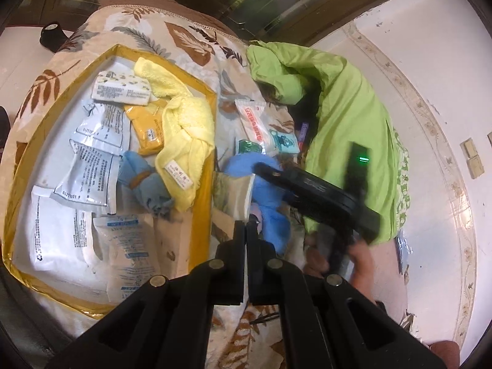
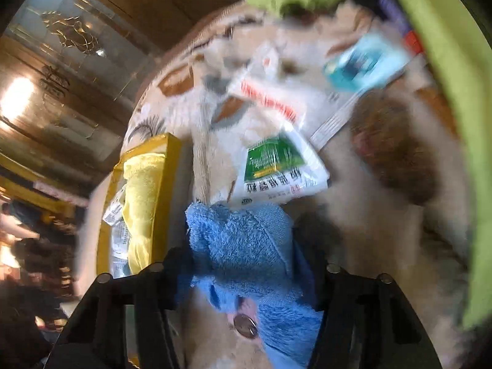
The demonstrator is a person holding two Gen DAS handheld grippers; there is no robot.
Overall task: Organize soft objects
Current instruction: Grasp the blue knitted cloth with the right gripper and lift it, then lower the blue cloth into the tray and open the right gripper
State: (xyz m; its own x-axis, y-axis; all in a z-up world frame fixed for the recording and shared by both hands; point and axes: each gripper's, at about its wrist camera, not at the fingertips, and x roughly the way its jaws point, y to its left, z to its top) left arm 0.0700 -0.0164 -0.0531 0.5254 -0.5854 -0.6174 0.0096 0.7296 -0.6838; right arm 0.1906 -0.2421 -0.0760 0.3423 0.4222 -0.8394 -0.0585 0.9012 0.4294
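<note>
A yellow-rimmed tray (image 1: pixel 205 166) on the leaf-print bedcover holds a yellow towel (image 1: pixel 187 132), a small blue cloth toy (image 1: pixel 144 181) and several sachets. My left gripper (image 1: pixel 247 226) is shut, with a flat beige packet (image 1: pixel 233 196) standing at its tips; whether it grips the packet is unclear. My right gripper (image 2: pixel 246 264) is open around a blue towel (image 2: pixel 246 246), which lies between its fingers; the towel also shows in the left wrist view (image 1: pixel 267 203). In that view the right gripper's black body (image 1: pixel 319 196) reaches over the towel.
A lime green quilt (image 1: pixel 347 129) is heaped at the right. White and green sachets (image 2: pixel 276 166) and a teal packet (image 2: pixel 363 64) lie loose on the bedcover (image 2: pixel 369 246) beyond the towel. A coin (image 2: pixel 245 326) lies near the towel. A black roll (image 1: pixel 50 33) sits far left.
</note>
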